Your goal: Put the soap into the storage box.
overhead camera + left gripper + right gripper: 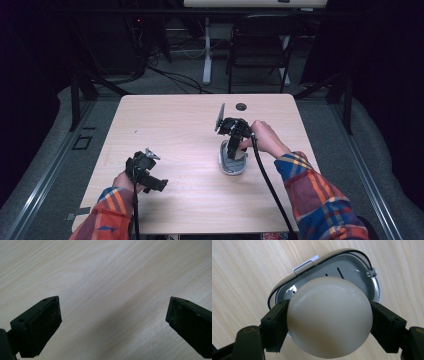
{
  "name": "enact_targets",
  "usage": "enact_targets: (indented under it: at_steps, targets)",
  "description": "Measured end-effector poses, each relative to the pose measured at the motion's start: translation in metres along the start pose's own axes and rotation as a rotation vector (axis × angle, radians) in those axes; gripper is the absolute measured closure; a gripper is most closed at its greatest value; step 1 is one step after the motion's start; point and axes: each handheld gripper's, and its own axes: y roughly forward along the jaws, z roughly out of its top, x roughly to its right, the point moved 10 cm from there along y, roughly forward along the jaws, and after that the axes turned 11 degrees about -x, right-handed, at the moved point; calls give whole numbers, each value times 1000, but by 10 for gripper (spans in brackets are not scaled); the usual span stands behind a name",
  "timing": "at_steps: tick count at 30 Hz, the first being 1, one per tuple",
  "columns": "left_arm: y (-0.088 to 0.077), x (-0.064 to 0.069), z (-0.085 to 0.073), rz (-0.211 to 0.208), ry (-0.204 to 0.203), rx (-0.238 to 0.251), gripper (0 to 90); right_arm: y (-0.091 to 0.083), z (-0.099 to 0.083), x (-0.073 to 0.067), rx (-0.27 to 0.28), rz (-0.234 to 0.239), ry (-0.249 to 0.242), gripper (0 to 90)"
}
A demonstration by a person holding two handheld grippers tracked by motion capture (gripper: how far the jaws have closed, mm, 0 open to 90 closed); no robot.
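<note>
My right gripper (330, 315) is shut on a cream-white, smooth, egg-shaped object (329, 300), one black pad pressing on each side. Just beneath it lies a grey oval dish (354, 267) with a dark rim, flat on the wooden table (242, 277). In the high view the right gripper (233, 150) points down over that dish (235, 167), right of the table's middle. My left gripper (156, 182) rests low at the front left of the table. Its jaws stand wide apart, so the left gripper (114, 305) is open with bare wood between them.
A round cable hole (241, 106) sits near the table's far edge. Behind the table stand a black folding chair (260, 45) and a white desk leg (206, 55). Cables trail from both grippers toward the front edge.
</note>
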Motion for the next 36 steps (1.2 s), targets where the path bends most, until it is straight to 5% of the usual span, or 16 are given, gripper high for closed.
enact_targets:
  at_steps: [36]
  targets:
    - [0,0,0,-1,1,-1,1,20,5,0,-27,13,32,233]
